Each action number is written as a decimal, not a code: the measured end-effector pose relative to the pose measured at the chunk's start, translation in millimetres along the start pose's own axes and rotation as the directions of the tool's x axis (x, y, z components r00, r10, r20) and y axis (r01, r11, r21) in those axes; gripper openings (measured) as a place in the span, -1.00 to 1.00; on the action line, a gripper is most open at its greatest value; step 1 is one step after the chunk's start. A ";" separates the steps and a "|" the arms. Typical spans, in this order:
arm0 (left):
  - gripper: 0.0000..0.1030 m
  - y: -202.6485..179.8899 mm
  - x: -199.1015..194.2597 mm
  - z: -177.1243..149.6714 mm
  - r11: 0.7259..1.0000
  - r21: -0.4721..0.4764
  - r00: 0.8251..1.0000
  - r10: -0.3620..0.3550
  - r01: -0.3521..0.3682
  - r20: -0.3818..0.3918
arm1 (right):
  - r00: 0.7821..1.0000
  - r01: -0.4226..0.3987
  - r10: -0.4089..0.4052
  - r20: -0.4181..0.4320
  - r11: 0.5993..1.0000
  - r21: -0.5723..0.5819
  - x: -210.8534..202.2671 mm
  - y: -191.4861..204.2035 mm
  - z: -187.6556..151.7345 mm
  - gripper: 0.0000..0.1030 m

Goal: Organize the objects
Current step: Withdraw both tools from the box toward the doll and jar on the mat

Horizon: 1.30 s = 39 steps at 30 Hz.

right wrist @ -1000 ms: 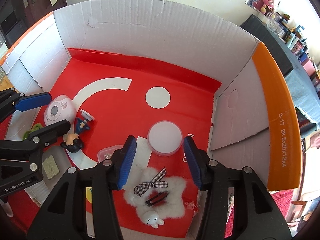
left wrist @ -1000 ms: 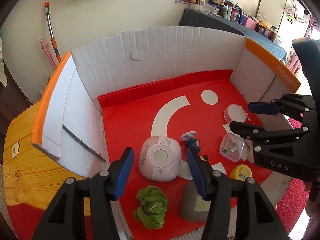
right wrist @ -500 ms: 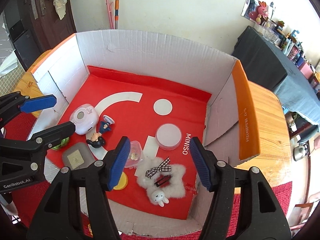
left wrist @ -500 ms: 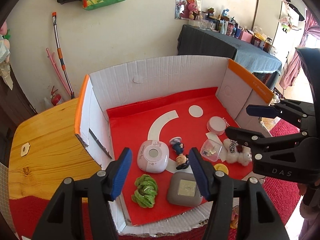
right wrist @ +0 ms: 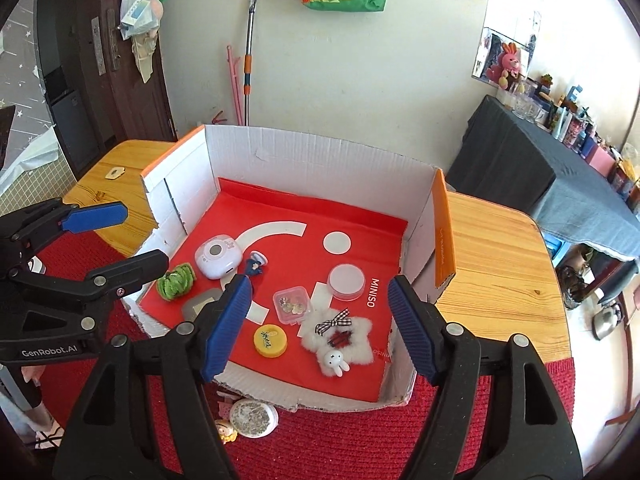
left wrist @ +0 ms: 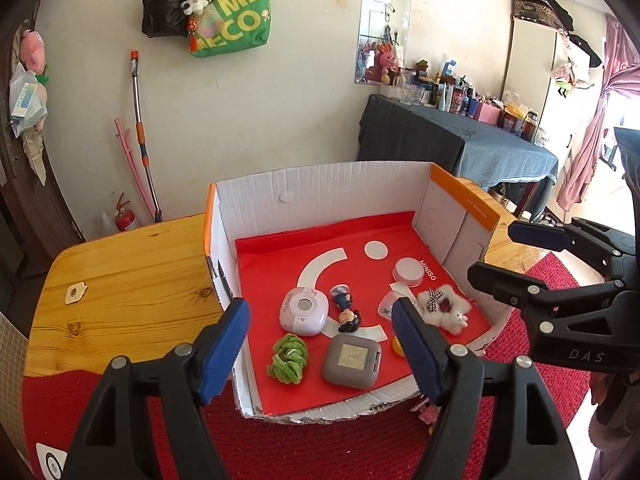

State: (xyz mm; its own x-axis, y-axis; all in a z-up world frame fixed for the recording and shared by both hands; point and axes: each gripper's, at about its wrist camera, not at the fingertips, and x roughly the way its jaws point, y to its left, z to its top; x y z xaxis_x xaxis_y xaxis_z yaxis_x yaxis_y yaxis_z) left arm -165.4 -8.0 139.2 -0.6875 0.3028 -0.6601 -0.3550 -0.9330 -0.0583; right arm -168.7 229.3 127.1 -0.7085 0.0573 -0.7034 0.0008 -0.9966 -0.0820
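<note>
Right wrist: red-lined cardboard box (right wrist: 304, 160), trinkets inside

Inside the open cardboard box (right wrist: 304, 160), on its red liner, lie a pink round gadget (right wrist: 218, 256), green scrunchie (right wrist: 176, 282), grey square case (left wrist: 352, 364), yellow lid (right wrist: 270, 340) and fluffy white hair clip (right wrist: 340, 334).

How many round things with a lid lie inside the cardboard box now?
2: a white round case near the MINISO print, and a yellow round tin near the open front edge. The right gripper fingers may hide more.
</note>
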 end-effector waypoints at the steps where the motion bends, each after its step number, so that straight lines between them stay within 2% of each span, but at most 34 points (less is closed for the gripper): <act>1: 0.52 -0.8 -4.6 -1.9 1.000 -0.002 1.000 0.003 -0.003 0.012 | 1.000 0.004 -0.004 0.015 1.000 0.003 -5.4 -0.3 -2.4 0.40; 7: 0.62 -6.6 -29.9 -18.4 1.000 -0.013 0.997 0.027 -0.026 0.077 | 0.994 -0.016 0.010 0.110 0.999 0.048 -39.0 -5.0 -20.9 0.49; 10: 0.69 -10.0 -39.7 -28.8 0.999 -0.026 0.995 0.029 -0.026 0.099 | 0.988 -0.001 -0.007 0.151 0.999 0.053 -53.2 -5.1 -31.6 0.62; 17: 0.83 -24.6 -51.2 -57.1 0.999 -0.033 0.991 0.047 -0.043 0.129 | 0.977 0.014 -0.025 0.214 0.998 0.055 -75.4 -2.9 -59.8 0.79; 28: 0.93 -38.7 -39.5 -93.9 0.995 -0.080 0.993 0.070 -0.063 0.096 | 0.981 0.016 -0.033 0.190 0.996 0.087 -70.0 -7.1 -108.4 0.85; 39: 0.95 -46.9 -11.8 -122.4 0.992 -0.099 0.997 0.072 -0.072 -0.010 | 0.995 0.004 -0.019 0.100 0.989 0.147 -38.9 -19.4 -147.1 0.86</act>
State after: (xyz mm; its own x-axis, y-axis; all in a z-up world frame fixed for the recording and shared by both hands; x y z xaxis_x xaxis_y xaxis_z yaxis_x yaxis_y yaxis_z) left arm -63.0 8.4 58.0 -0.7046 0.2331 -0.6702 -0.2396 -0.9672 -0.0844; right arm -37.3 255.0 52.2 -0.7751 0.0697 -0.6280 -0.1058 -0.9942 0.0202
